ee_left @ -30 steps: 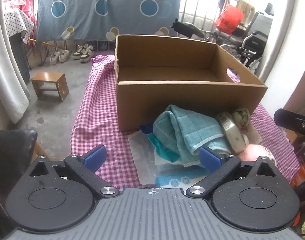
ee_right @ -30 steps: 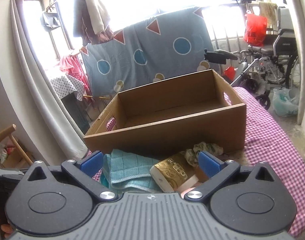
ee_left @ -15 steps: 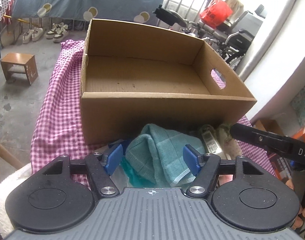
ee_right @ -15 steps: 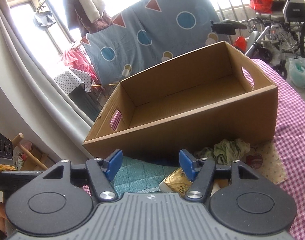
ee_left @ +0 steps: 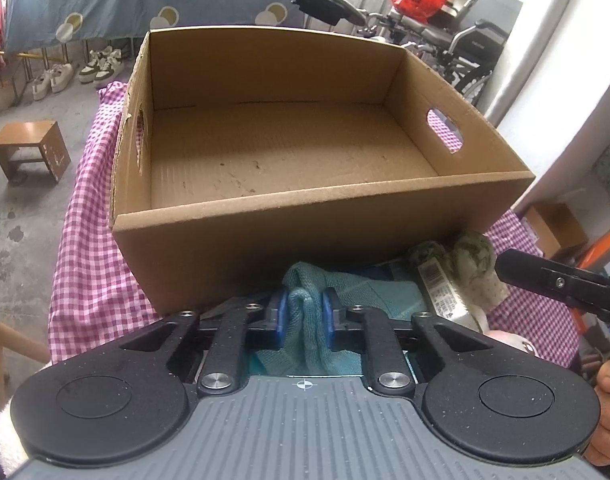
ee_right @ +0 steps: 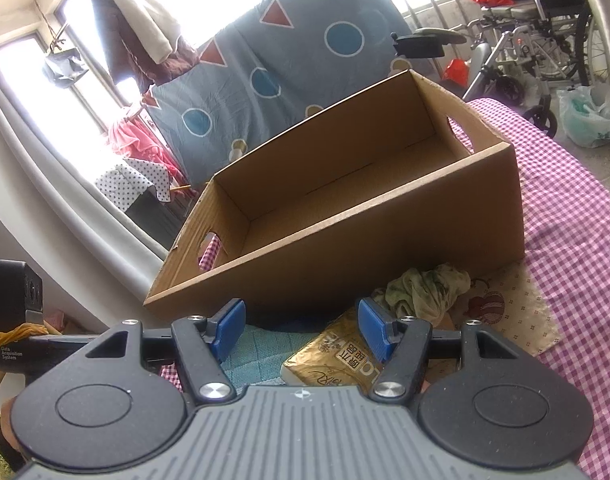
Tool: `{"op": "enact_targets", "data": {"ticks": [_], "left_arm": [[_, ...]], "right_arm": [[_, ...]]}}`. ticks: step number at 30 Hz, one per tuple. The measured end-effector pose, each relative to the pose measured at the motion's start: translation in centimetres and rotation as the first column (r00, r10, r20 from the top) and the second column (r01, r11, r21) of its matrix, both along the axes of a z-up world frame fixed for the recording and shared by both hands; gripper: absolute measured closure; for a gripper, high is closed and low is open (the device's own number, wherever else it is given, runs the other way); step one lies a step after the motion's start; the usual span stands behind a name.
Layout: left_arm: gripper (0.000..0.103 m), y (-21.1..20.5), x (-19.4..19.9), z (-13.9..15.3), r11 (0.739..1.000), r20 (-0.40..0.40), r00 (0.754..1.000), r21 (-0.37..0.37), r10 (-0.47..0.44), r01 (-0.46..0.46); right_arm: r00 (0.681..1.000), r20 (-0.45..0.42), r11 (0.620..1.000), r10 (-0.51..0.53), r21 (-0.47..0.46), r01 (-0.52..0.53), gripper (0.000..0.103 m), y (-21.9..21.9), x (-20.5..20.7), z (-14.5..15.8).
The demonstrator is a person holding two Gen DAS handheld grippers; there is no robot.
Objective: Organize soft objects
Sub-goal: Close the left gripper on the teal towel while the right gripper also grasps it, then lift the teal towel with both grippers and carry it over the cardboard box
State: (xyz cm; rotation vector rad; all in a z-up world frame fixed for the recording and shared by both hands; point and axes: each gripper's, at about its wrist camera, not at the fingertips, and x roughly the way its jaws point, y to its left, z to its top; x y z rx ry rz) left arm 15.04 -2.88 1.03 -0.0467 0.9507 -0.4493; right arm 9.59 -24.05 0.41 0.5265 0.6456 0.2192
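My left gripper point(ee_left: 303, 316) points down in front of an empty cardboard box point(ee_left: 305, 216). Its jaws are closing, and the blue pads pinch a raised fold of the teal towel point(ee_left: 365, 292). The towel lies on the checked tablecloth point(ee_left: 93, 240), beside a barcoded packet point(ee_left: 437, 288), a crumpled green cloth point(ee_left: 465, 256) and something pink point(ee_left: 509, 340). My right gripper point(ee_right: 301, 326) hovers half open over the teal towel point(ee_right: 257, 350) and the gold packet point(ee_right: 337, 356); its pads press on nothing. The green cloth point(ee_right: 425, 288) lies just beyond, against the box point(ee_right: 385, 248).
A cream patterned cloth point(ee_right: 505, 312) lies right of the green one. Off the table's left side stand a small wooden stool point(ee_left: 31, 148) and shoes point(ee_left: 101, 64). A wheelchair point(ee_right: 545, 40) and a hanging blue sheet point(ee_right: 305, 60) are behind the box.
My left gripper moved forward to the box front and went from wide open to pinching the towel's fold. My right gripper narrowed from wide to half open and tilted closer to the pile.
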Motion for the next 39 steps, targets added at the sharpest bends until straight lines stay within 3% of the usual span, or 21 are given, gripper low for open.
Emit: {"op": "enact_targets", "data": {"ticks": [7,10,18,21,26,39], "left_arm": [[0.092,2.6,-1.5,0.5,0.997,-0.023,0.998,-0.066,0.050,-0.051],[0.092,4.0,-2.6,0.5,0.994,-0.015,0.996,-0.057,0.089,-0.090],[0.091,8.0,-3.2,-1.5,0.975,-0.081,0.977,-0.089,0.197,-0.204],[0.089,8.8,-3.2,-2.0,0.968,-0.102,0.974,-0.127,0.204,-0.216],[0.086,9.6,-3.0,-2.6,0.964,-0.128,0.975,-0.170,0.185,-0.205],[0.078,10.8,-2.2,-3.8,0.958,-0.171,0.976,-0.228,0.136,-0.174]], "right_arm": [[1.000,0.012,1.000,0.008,-0.018,-0.008,0.038,0.2,-0.7,0.2],[0.999,0.018,0.999,0.027,-0.018,-0.027,0.038,0.4,-1.2,0.5],[0.979,-0.046,0.979,0.200,0.055,-0.197,0.037,3.6,-0.4,-0.1],[0.965,-0.107,0.971,0.240,0.029,-0.238,0.036,5.5,0.5,-0.8],[0.957,-0.190,0.973,0.219,-0.032,-0.229,0.029,6.7,2.1,-1.5],[0.961,-0.208,0.966,0.180,-0.149,-0.213,0.026,10.1,3.9,-1.5]]}}
